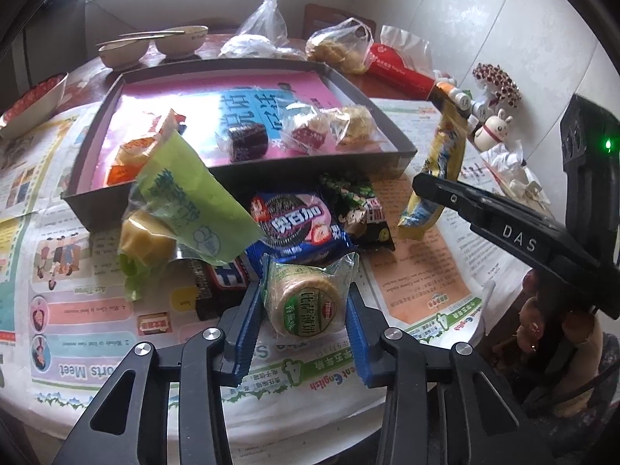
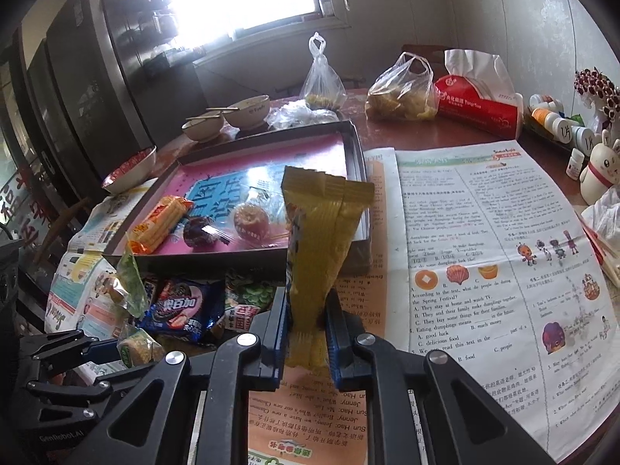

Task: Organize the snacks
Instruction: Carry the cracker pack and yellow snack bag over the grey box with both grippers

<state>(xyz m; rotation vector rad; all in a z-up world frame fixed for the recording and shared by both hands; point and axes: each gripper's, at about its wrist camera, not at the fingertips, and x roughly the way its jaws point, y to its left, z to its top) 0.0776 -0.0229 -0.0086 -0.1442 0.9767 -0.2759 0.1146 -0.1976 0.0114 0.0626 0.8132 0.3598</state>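
My left gripper (image 1: pixel 304 298) is shut on a round cracker pack (image 1: pixel 306 302) with a green label, its blue pads pressing both sides. Just beyond lie a blue Oreo pack (image 1: pixel 294 228), a green bean packet (image 1: pixel 356 209), a dark chocolate bar (image 1: pixel 221 283) and a green-wrapped cake (image 1: pixel 182 201) leaning on the tray. My right gripper (image 2: pixel 308 298) is shut on the lower end of a yellow snack packet (image 2: pixel 321 224), which stands upright. The dark tray (image 1: pixel 240 178) with a pink lining holds an orange cracker pack (image 2: pixel 159 224), a dark wrapped cake (image 1: pixel 248 139) and wrapped pastries (image 1: pixel 310 128).
Printed newspaper sheets (image 2: pixel 484 252) cover the round table. Behind the tray stand bowls with chopsticks (image 2: pixel 248 110), tied plastic bags (image 2: pixel 403 93) and a red tissue pack (image 2: pixel 480 108). Small bottles (image 2: pixel 558 124) and a rabbit figurine (image 2: pixel 600 170) line the right side.
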